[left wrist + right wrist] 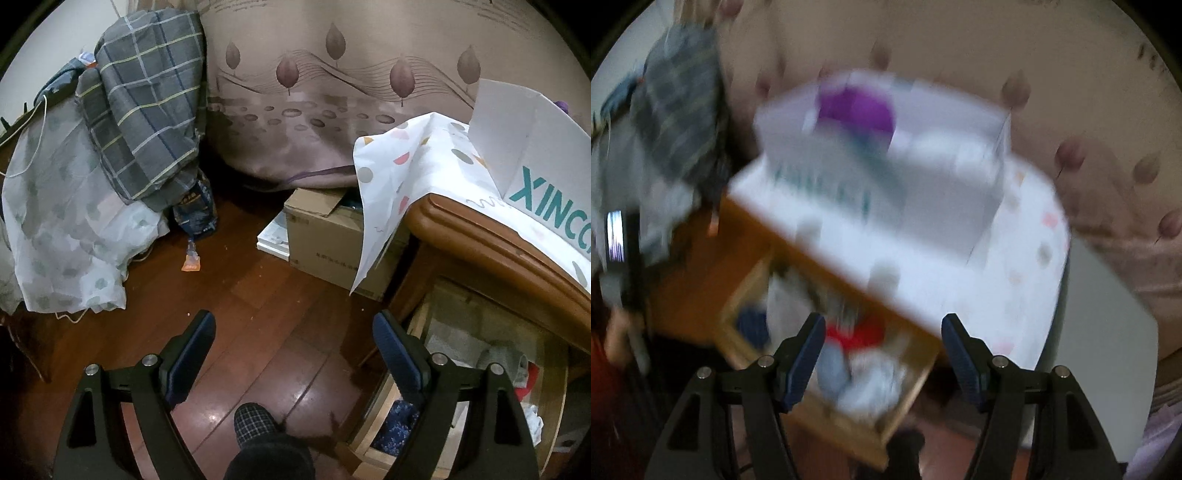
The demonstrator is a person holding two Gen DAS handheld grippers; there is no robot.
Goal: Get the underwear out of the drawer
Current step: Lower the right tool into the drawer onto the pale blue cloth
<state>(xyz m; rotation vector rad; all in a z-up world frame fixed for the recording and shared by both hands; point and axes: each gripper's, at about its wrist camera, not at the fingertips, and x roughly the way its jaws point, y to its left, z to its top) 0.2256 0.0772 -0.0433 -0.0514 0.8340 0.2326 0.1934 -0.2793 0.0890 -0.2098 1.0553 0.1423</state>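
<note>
The wooden drawer (384,402) stands pulled open under the nightstand, at the lower right of the left wrist view. It holds folded clothes: a dark blue patterned piece (397,424), grey and white pieces and something red. My left gripper (293,334) is open and empty above the floor, just left of the drawer. The right wrist view is blurred by motion. There the drawer (905,402) lies below my right gripper (882,338), which is open and empty above red (857,338), grey and white clothes.
A white XINCO box (535,166) sits on the dotted cloth (391,177) over the nightstand. A cardboard box (325,240) stands on the wood floor by the bed. A plaid blanket (147,107) is heaped at left. A slippered foot (255,424) is below.
</note>
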